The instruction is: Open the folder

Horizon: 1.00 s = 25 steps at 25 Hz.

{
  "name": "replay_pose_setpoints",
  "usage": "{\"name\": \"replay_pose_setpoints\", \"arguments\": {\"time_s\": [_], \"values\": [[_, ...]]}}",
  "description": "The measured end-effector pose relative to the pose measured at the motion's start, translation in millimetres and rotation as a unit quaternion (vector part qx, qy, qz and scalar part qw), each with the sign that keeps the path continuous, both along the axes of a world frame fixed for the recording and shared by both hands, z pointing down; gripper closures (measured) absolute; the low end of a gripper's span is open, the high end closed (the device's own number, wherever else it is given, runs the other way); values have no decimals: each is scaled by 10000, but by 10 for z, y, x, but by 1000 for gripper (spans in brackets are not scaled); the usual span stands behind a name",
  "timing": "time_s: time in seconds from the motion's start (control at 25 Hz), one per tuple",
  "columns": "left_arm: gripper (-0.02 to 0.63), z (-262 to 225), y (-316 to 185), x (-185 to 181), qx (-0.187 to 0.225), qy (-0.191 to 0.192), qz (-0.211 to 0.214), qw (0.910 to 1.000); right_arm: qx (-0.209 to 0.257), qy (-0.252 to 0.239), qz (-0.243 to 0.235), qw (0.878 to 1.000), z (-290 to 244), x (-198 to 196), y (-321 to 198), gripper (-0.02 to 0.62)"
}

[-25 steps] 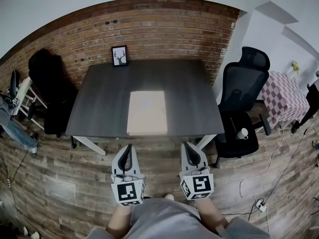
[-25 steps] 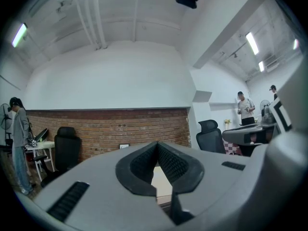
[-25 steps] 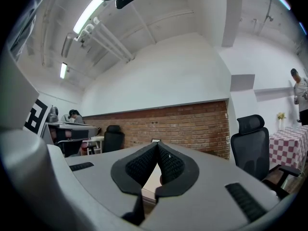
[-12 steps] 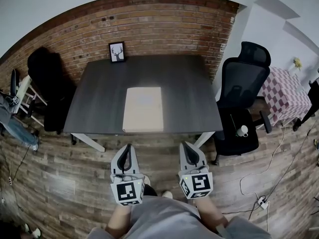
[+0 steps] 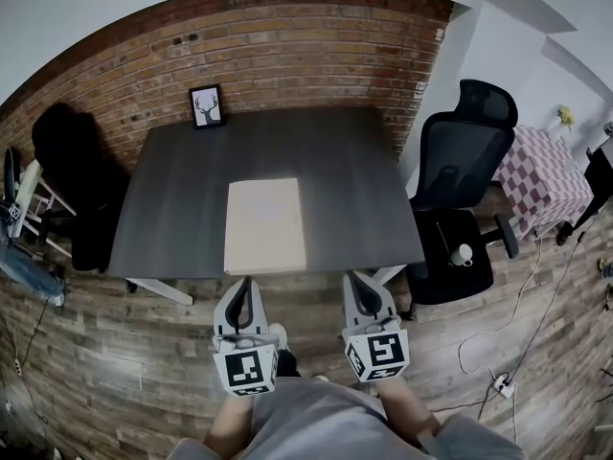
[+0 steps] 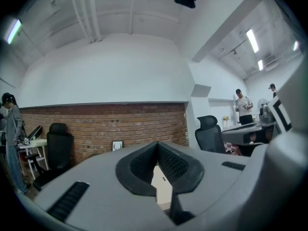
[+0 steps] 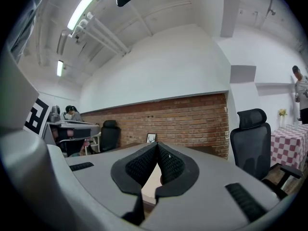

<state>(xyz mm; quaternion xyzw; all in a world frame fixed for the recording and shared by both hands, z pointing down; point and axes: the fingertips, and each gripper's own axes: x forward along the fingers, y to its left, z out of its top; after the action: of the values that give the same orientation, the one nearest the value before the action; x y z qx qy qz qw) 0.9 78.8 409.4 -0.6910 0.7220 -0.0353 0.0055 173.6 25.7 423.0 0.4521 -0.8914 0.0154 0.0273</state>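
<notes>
Left gripper (image 5: 246, 284): jaws pressed together, nothing between them. Right gripper (image 5: 356, 279): same, pads meeting, empty. I have both held level, side by side, pointing at the table from the near side, out over the wooden plank floor (image 5: 115, 353).

Task status: not begun, as far as I can judge. The flat beige rectangular folder (image 5: 265, 225) lies closed on the dark grey rectangular table (image 5: 354, 180), cover down, no edge lifted. Nothing touches it. All of the work is left: reach it, catch the cover's free edge, swing it over.

Folder against the claws: ahead of both, its short near edge at the table's near rim. In the head view the left tip sits just short of that edge, roughly in line with the folder's left half. The right tip is off to the folder's right, near but apart. Each gripper view shows a strip of beige below its closed jaw tips.

Beyond: small black-framed picture (image 5: 205, 106) at the table's far left corner, red brick wall (image 5: 287, 46) behind, black office chair (image 5: 465, 156) to the right.
</notes>
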Motion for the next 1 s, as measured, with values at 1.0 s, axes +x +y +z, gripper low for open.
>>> {"name": "replay_pose_setpoints", "arguments": {"time_s": [1.0], "values": [[603,-10,-1849,-1329,59,35,530,9986,-19,237,269,9994,-71,-1408,-1852,597]]}}
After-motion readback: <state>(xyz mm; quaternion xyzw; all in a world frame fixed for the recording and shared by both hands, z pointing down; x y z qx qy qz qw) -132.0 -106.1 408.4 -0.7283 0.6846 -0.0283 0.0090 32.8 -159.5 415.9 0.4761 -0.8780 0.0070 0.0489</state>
